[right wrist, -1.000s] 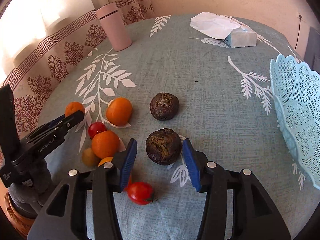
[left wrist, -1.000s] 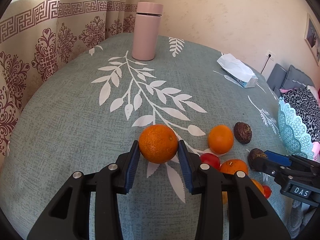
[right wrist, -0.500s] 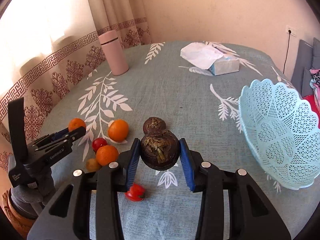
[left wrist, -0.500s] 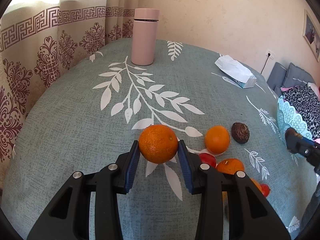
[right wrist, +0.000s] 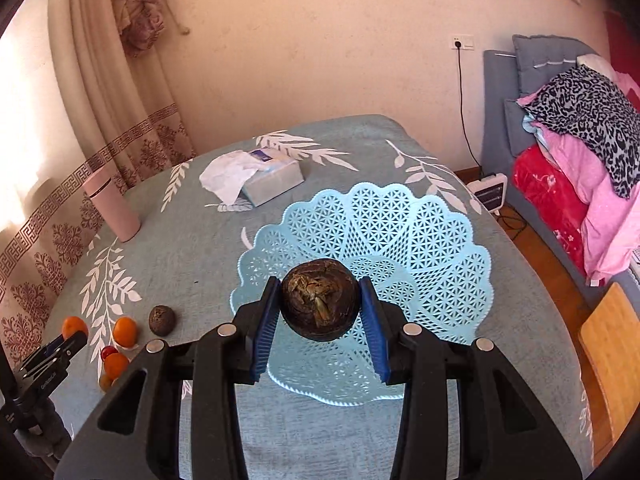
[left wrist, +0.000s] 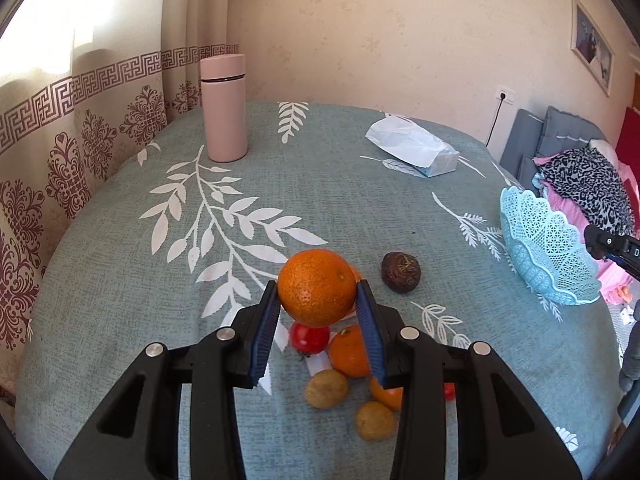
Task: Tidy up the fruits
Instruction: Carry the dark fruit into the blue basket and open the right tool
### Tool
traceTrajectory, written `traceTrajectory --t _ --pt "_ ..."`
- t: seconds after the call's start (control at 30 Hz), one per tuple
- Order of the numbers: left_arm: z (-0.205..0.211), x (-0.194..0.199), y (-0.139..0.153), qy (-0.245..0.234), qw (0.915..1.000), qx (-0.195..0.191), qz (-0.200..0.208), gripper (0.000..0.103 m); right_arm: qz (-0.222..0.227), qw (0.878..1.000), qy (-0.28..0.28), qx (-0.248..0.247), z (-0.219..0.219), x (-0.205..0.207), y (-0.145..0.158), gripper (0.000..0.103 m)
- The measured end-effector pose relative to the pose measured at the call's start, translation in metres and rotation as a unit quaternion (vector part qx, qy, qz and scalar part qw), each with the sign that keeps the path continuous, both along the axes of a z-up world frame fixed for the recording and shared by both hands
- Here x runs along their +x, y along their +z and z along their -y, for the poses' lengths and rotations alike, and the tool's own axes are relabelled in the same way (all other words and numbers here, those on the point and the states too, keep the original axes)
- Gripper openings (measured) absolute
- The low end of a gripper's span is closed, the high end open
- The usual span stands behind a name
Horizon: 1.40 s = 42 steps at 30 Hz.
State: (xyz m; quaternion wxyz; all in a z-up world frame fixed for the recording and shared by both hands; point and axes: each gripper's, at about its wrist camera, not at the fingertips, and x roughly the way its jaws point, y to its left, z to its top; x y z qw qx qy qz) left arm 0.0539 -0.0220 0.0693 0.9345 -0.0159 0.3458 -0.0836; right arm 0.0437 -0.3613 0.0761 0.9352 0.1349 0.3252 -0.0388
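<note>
My left gripper (left wrist: 318,300) is shut on a large orange (left wrist: 318,286), held in the air above a cluster of fruit: a red tomato (left wrist: 309,338), a small orange (left wrist: 348,350) and two yellowish-brown fruits (left wrist: 326,390). A dark brown wrinkled fruit (left wrist: 401,272) lies alone on the cloth. My right gripper (right wrist: 319,308) is shut on a second dark brown fruit (right wrist: 318,306), which hangs over the near side of the light blue lattice basket (right wrist: 400,232). The basket looks empty. In the right wrist view the left gripper (right wrist: 60,350) and its orange (right wrist: 74,326) appear at far left.
A pink flask (left wrist: 223,108) stands at the far left of the round table, with a tissue pack (left wrist: 416,152) at the back. Patterned curtains hang on the left. On the right are a bed with piled clothes (right wrist: 580,128) and a wooden stool (right wrist: 612,360).
The right gripper closed on the dark fruit, lifted it and swung right, over the basket. The left gripper rose with its orange and moved right, over the fruit cluster.
</note>
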Motion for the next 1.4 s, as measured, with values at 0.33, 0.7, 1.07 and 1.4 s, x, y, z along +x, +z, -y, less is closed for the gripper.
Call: traceTrajectory --t 0.33,0.7,1.07,1.4 --pt "0.076 -0.001 0.028 -0.073 0.9972 0.012 0.012 0.039 0.037 0.996 -0.058 0.053 0.046 -0.019 0.014 0.058" --pt "0.169 0.013 0.034 -0.158 0.9874 0.004 -0.010 0.039 0.072 0.990 -0.086 0.081 0.071 -0.036 0.032 0.070" --pt "0.218 0.024 0.041 -0.205 0.9783 -0.018 -0.025 0.055 0.079 0.987 -0.099 0.094 0.078 -0.040 0.034 0.076" --pt "0.187 0.029 0.051 -0.174 0.9847 -0.009 -0.002 0.072 0.080 0.987 -0.098 0.095 0.077 -0.040 0.032 0.076"
